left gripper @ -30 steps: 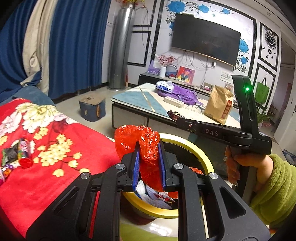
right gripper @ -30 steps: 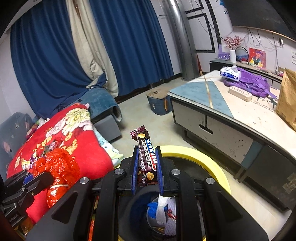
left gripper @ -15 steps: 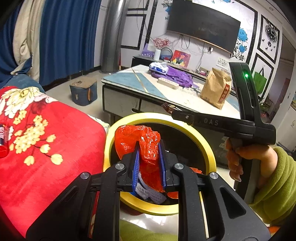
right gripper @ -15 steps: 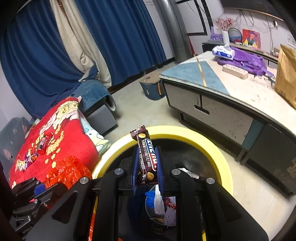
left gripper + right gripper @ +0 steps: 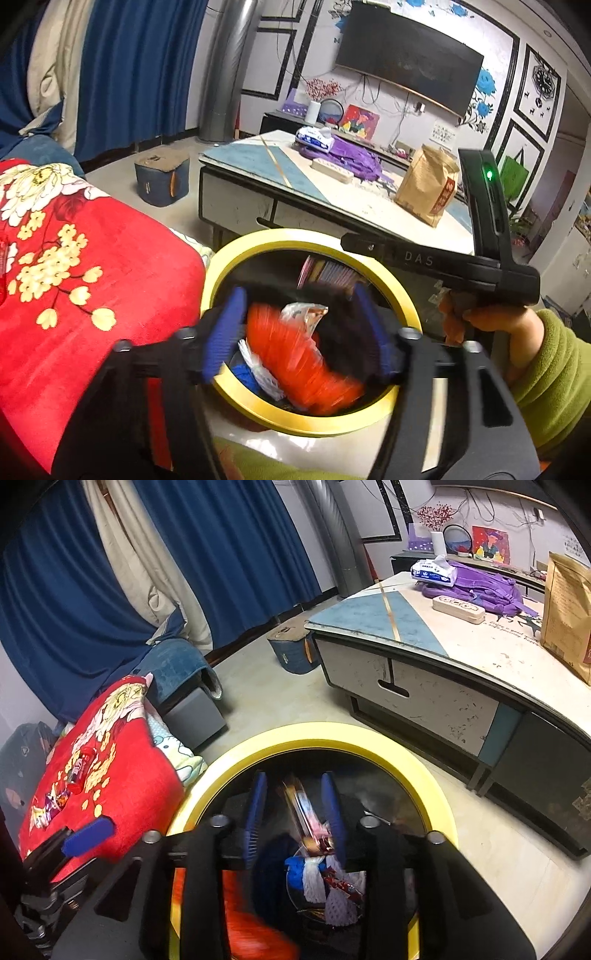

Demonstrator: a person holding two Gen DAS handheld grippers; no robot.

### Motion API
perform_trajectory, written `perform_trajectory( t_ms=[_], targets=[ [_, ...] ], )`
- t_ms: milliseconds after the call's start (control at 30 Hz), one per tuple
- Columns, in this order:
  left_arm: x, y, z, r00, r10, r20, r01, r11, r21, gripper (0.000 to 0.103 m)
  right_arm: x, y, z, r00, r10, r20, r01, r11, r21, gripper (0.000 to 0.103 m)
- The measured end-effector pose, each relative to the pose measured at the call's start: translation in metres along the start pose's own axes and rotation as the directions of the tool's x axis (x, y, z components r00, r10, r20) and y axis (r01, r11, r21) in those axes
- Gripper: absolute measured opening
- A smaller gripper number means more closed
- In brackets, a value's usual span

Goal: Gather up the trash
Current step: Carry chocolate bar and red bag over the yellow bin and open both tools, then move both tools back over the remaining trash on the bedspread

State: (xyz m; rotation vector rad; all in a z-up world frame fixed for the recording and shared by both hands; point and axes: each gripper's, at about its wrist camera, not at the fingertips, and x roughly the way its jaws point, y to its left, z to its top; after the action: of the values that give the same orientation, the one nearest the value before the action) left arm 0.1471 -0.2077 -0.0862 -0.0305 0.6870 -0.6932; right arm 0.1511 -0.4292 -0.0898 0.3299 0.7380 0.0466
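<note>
A bin with a yellow rim [image 5: 295,236] [image 5: 314,734] stands beside a red flowered blanket [image 5: 92,277]. My left gripper [image 5: 297,332] hangs over the bin with its jaws opening. A blurred red plastic bag [image 5: 295,354] drops free between the blue pads, and shows again inside the bin [image 5: 251,934]. My right gripper [image 5: 295,812] is over the same bin, jaws opening. A blurred chocolate bar wrapper [image 5: 306,819] slips down between its pads without being pressed. Wrappers and blue scraps lie in the bin. A red tube [image 5: 79,766] and small wrappers [image 5: 48,808] lie on the blanket.
A low coffee table [image 5: 424,653] stands just past the bin with a purple backpack [image 5: 480,587], a tissue pack [image 5: 432,570] and a brown paper bag [image 5: 424,192]. A blue box stool [image 5: 162,181] sits on the floor. Blue curtains hang behind. A green-sleeved hand [image 5: 491,321] holds the right gripper.
Both grippers sank over the bin and their jaws opened. The red bag left the left pads and the chocolate bar wrapper left the right pads, both falling into the bin.
</note>
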Motion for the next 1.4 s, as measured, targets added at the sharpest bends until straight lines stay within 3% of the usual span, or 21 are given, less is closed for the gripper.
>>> perform_trajectory(
  t_ms=[200,367,800,1100,1400],
  targets=[
    [-0.01,0.007,0.005,0.999,0.027,0.028,-0.026,0.999,-0.03,0.092,-0.006,0.001,0.002,1.0,0.0,0.021,0.0,1.0,0.004,0.054],
    [-0.02,0.012,0.008,0.997,0.059,0.058,-0.056,0.997,-0.058,0.092,-0.012,0.006,0.004,0.999,0.005,0.043,-0.005,1.0,-0.004,0.061],
    [-0.057,0.03,0.016,0.976,0.17,0.134,-0.159,0.983,-0.089,0.092,-0.028,0.04,0.008,0.995,0.05,0.082,-0.044,0.997,-0.068,0.066],
    [-0.093,0.049,0.018,0.939,0.273,0.208,-0.249,0.959,-0.136,0.092,-0.038,0.073,0.009,0.991,0.096,0.098,-0.083,0.988,-0.129,0.067],
    [-0.124,0.07,0.017,0.89,0.371,0.267,-0.331,0.926,-0.184,0.092,-0.04,0.109,0.003,0.985,0.149,0.08,-0.132,0.972,-0.194,0.068]
  ],
)
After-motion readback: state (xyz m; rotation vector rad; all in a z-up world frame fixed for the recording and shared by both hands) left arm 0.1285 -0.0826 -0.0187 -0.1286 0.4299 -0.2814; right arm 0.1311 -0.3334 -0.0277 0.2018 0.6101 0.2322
